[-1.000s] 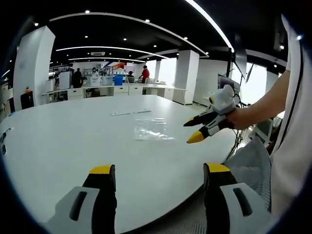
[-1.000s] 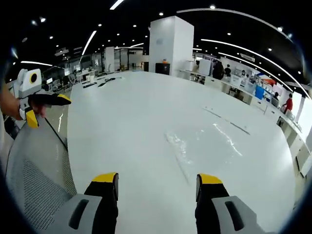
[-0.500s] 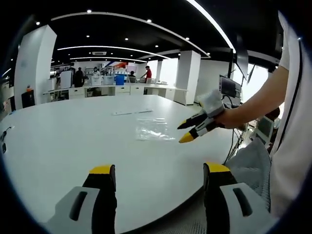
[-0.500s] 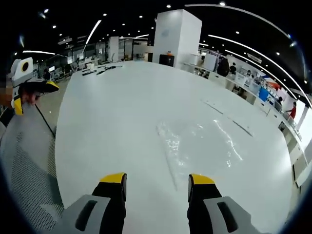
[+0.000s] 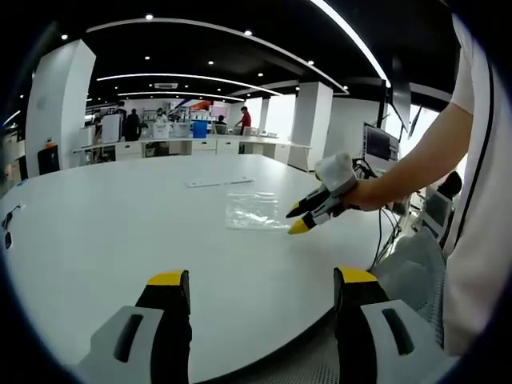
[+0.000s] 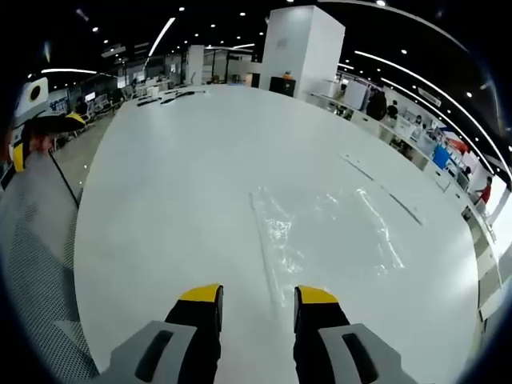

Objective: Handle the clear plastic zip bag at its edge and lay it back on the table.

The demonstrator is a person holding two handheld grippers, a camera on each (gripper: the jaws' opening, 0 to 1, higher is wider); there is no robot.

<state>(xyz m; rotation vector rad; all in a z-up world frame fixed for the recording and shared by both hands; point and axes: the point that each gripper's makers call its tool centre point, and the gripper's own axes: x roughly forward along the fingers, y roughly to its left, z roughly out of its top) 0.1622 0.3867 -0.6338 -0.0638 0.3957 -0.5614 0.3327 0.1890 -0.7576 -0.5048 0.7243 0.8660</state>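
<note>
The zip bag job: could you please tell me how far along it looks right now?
Nothing looks done: the zip bag lies flat on the table, ungripped. In hand: the right gripper, jaws open, is lined up at the bag's near edge. The left gripper hangs open at the table's rim. Left: grip, lift, lay back.

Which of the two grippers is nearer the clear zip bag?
The right gripper: its yellow tips sit just short of the zip bag's near edge, while the left gripper hangs back at the table rim.
</note>
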